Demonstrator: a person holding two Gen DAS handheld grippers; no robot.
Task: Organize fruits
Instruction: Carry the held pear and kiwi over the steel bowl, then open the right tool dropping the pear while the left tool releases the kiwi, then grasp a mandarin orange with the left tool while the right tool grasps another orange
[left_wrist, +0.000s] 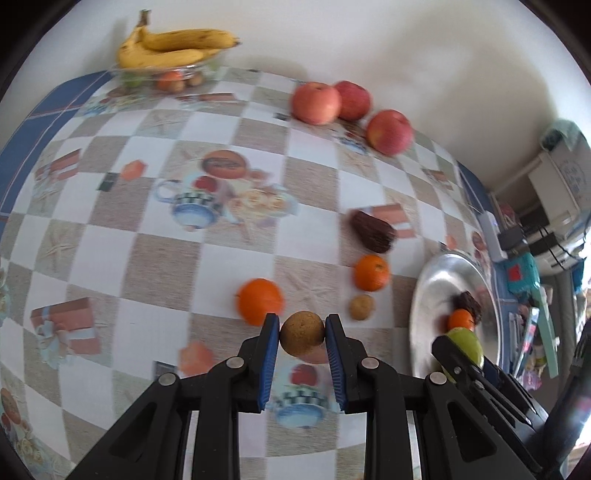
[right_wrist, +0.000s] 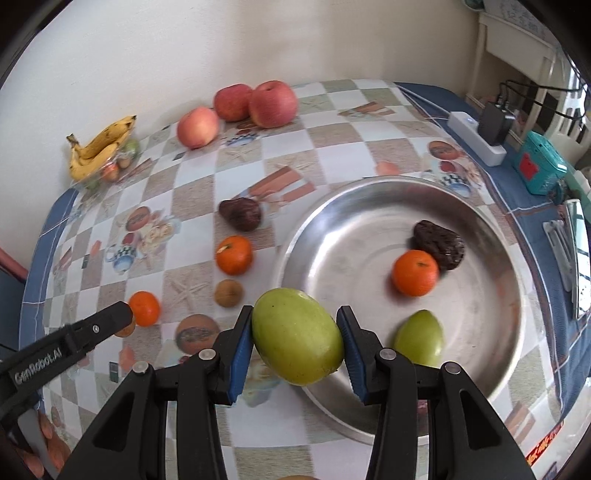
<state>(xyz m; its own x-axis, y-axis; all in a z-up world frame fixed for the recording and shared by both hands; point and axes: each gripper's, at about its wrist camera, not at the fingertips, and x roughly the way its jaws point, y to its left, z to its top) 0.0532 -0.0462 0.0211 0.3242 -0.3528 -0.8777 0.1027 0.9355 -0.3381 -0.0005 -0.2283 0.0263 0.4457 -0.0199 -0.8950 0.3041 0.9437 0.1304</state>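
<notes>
While the left gripper (left_wrist: 302, 334) clamps a small brown round fruit (left_wrist: 302, 333) between its blue pads above the checked tablecloth (left_wrist: 155, 258), the right gripper (right_wrist: 298, 347) grips a large green fruit (right_wrist: 297, 336) at the near rim of a steel basin (right_wrist: 491, 354), its fingers spread wide around it. The right wrist view takes in the basin's contents: a second green fruit (right_wrist: 419, 338), an orange (right_wrist: 414, 272) and a dark wrinkled fruit (right_wrist: 439, 243) touching it. The left wrist view catches only a sliver of that basin (left_wrist: 436, 280), at far right, but shows the bananas (left_wrist: 173, 46) lying on top of a clear bowl (left_wrist: 168, 72) of mixed fruit against the back wall, which is small and blurred in the other view. Both views show three red apples (right_wrist: 255, 101) near the wall and, loose on the cloth left of the basin, another dark fruit (right_wrist: 241, 213), two more oranges (right_wrist: 233, 254) and a second small brown fruit (right_wrist: 228, 292). Only the right wrist view reveals a white power strip (right_wrist: 476, 136) and a teal box (right_wrist: 543, 168) along the far right edge
</notes>
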